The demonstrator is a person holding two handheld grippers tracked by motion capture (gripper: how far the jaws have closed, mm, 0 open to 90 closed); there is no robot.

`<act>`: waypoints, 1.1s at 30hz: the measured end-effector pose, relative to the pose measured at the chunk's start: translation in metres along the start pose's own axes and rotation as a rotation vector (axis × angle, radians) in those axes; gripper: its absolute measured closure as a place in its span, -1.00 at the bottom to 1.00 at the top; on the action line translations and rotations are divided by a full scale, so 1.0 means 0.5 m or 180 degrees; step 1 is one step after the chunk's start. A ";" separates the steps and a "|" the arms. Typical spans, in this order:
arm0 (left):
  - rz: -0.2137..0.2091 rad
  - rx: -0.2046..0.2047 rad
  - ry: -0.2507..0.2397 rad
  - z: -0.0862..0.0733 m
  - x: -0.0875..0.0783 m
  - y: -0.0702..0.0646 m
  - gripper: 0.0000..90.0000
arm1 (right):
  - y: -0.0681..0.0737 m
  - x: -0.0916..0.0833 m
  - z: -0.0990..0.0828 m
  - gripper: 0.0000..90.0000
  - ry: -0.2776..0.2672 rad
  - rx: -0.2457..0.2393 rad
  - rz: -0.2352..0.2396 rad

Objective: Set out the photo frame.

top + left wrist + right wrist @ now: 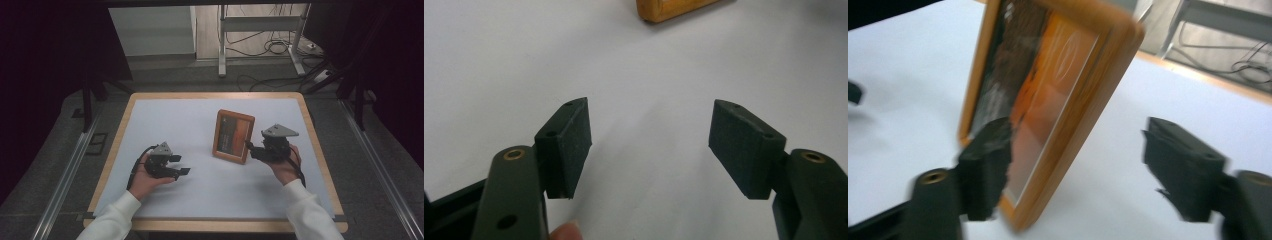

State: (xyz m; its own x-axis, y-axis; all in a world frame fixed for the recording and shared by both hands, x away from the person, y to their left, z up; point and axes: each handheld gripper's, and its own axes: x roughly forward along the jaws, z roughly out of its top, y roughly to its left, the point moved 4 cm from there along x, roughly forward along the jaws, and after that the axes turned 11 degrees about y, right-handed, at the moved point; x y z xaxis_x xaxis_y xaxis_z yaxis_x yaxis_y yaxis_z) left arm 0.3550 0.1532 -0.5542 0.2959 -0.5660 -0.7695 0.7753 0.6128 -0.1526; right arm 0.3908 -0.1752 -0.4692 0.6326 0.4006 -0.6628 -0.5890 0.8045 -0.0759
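The right hand-held gripper (1075, 170) stands wide around the lower right edge of the picture frame (233, 136), one pad at the glass, the other apart; no grip yet, so closing and moving it remain. The left hand-held gripper (649, 145) hangs wide and empty over the worktop (165, 120). The frame stands mid-worktop, long axis upright, leaning back, face toward the person
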 end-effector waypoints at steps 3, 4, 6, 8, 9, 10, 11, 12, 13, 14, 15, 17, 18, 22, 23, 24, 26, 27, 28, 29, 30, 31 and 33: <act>0.0001 0.0010 0.0011 0.000 0.001 -0.001 -0.28 | 0.009 -0.003 -0.028 0.06 0.0054 0.0050 0.0075; -0.0003 -0.0002 0.0012 0.000 0.001 -0.002 -0.28 | 0.013 -0.002 -0.035 0.18 0.0067 0.0050 0.0121; -0.0001 -0.0001 0.0011 0.000 0.001 -0.002 -0.28 | 0.019 0.001 -0.046 0.39 0.0106 -0.0008 0.0160; -0.0003 -0.0007 0.0006 0.000 0.001 -0.002 -0.28 | 0.028 0.005 -0.057 0.61 0.0164 -0.0078 0.0246; -0.0002 -0.0006 0.0007 0.000 0.001 -0.002 -0.28 | 0.032 0.008 -0.062 0.71 0.0195 -0.0119 0.0273; -0.0002 -0.0005 0.0006 0.000 0.001 -0.002 -0.28 | 0.038 0.012 -0.067 0.82 0.0233 -0.0163 0.0312; -0.0002 -0.0003 0.0007 0.000 0.001 -0.002 -0.28 | 0.042 0.016 -0.070 0.90 0.0278 -0.0216 0.0338; -0.0002 0.0000 0.0009 0.000 0.001 -0.002 -0.28 | 0.047 0.020 -0.072 0.94 0.0309 -0.0261 0.0346; -0.0002 0.0005 0.0011 0.000 0.001 -0.003 -0.28 | 0.049 0.023 -0.074 0.97 0.0331 -0.0291 0.0354; -0.0005 0.0007 0.0013 0.000 0.001 -0.003 -0.28 | 0.054 0.028 -0.075 0.99 0.0353 -0.0316 0.0380; -0.0005 0.0006 0.0013 0.000 0.001 -0.003 -0.28 | 0.057 0.033 -0.076 0.99 0.0368 -0.0336 0.0390; -0.0003 0.0008 0.0011 0.000 0.001 -0.003 -0.28 | 0.064 0.043 -0.077 0.99 0.0408 -0.0378 0.0393; -0.0003 0.0010 0.0009 0.000 0.000 -0.003 -0.28 | 0.067 0.048 -0.079 0.99 0.0441 -0.0388 0.0400; -0.0006 0.0012 0.0006 0.000 0.000 -0.003 -0.28 | 0.076 0.076 -0.083 0.99 0.0546 -0.0419 0.0412; -0.0006 0.0013 0.0010 -0.001 0.000 -0.003 -0.28 | 0.077 0.082 -0.084 0.99 0.0566 -0.0425 0.0407; -0.0004 0.0013 0.0010 -0.001 0.001 -0.003 -0.28 | 0.078 0.088 -0.085 0.99 0.0586 -0.0437 0.0401; -0.0004 0.0013 0.0012 -0.001 0.001 -0.003 -0.28 | 0.077 0.097 -0.086 0.99 0.0617 -0.0457 0.0375; -0.0004 0.0013 0.0013 -0.001 0.001 -0.003 -0.28 | 0.076 0.101 -0.086 0.99 0.0639 -0.0459 0.0358; -0.0004 0.0013 0.0013 -0.001 0.001 -0.003 -0.28 | 0.075 0.105 -0.087 0.99 0.0655 -0.0458 0.0336; -0.0004 0.0013 0.0015 -0.001 0.002 -0.003 -0.28 | 0.072 0.108 -0.088 0.99 0.0673 -0.0451 0.0327; -0.0005 0.0021 0.0016 -0.001 0.002 -0.003 -0.28 | 0.069 0.112 -0.089 0.99 0.0684 -0.0422 0.0362; -0.0006 0.0022 0.0017 -0.001 0.002 -0.003 -0.28 | 0.068 0.113 -0.089 0.99 0.0684 -0.0405 0.0386; -0.0006 0.0024 0.0017 -0.001 0.002 -0.003 -0.28 | 0.067 0.114 -0.089 0.99 0.0690 -0.0430 0.0352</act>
State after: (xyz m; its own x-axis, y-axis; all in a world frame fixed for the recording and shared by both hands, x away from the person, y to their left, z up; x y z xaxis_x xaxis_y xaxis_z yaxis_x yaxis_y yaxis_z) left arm 0.3536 0.1520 -0.5549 0.2915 -0.5641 -0.7725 0.7800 0.6077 -0.1494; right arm 0.3847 -0.1450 -0.5429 0.4469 0.3680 -0.8154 -0.7195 0.6895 -0.0831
